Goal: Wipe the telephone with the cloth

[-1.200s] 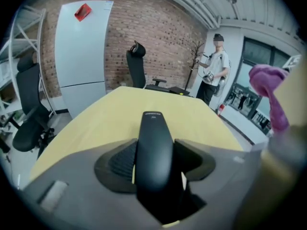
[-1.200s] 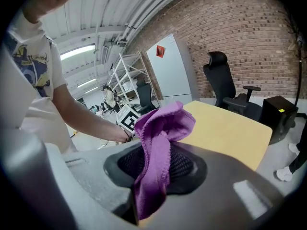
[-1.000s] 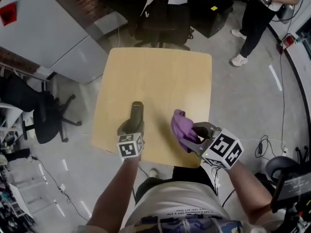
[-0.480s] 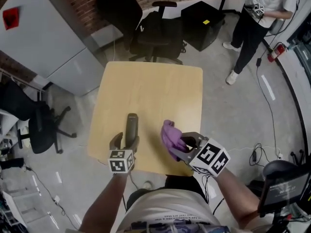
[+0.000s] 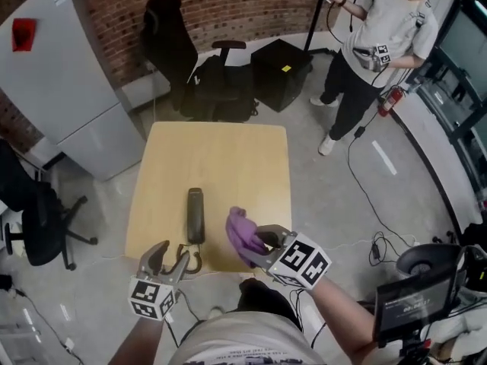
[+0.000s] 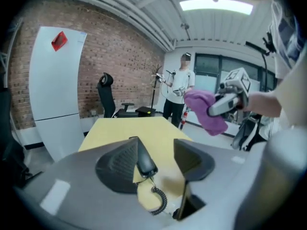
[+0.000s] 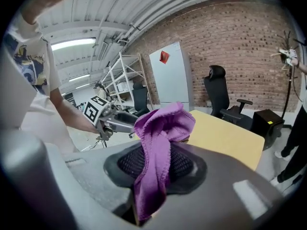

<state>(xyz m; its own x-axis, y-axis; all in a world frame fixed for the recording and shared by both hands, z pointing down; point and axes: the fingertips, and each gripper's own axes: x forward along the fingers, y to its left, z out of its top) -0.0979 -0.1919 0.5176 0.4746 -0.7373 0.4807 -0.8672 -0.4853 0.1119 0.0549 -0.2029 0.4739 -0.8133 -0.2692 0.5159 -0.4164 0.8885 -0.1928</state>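
The black telephone handset point(image 5: 195, 214) lies flat on the wooden table point(image 5: 221, 158), its coiled cord point(image 6: 158, 202) trailing off the near edge. My left gripper point(image 5: 170, 258) hovers just off that edge, short of the handset's near end point(image 6: 145, 161). Its jaws are closing with nothing pressed between them. My right gripper point(image 5: 262, 242) is shut on the purple cloth point(image 5: 243, 234), held above the table's near edge to the right of the handset. The cloth point(image 7: 158, 128) hangs bunched out of the jaws and also shows in the left gripper view point(image 6: 204, 110).
A black office chair point(image 5: 190, 67) and a black box point(image 5: 281, 71) stand beyond the table's far edge. A person point(image 5: 373, 52) stands at the back right. A grey cabinet point(image 5: 68, 90) is at the left, another chair point(image 5: 30, 219) beside it.
My left gripper has let go of the handset and drawn back past the table's near edge. The handset stays on the table. The right gripper with the cloth has drifted left.
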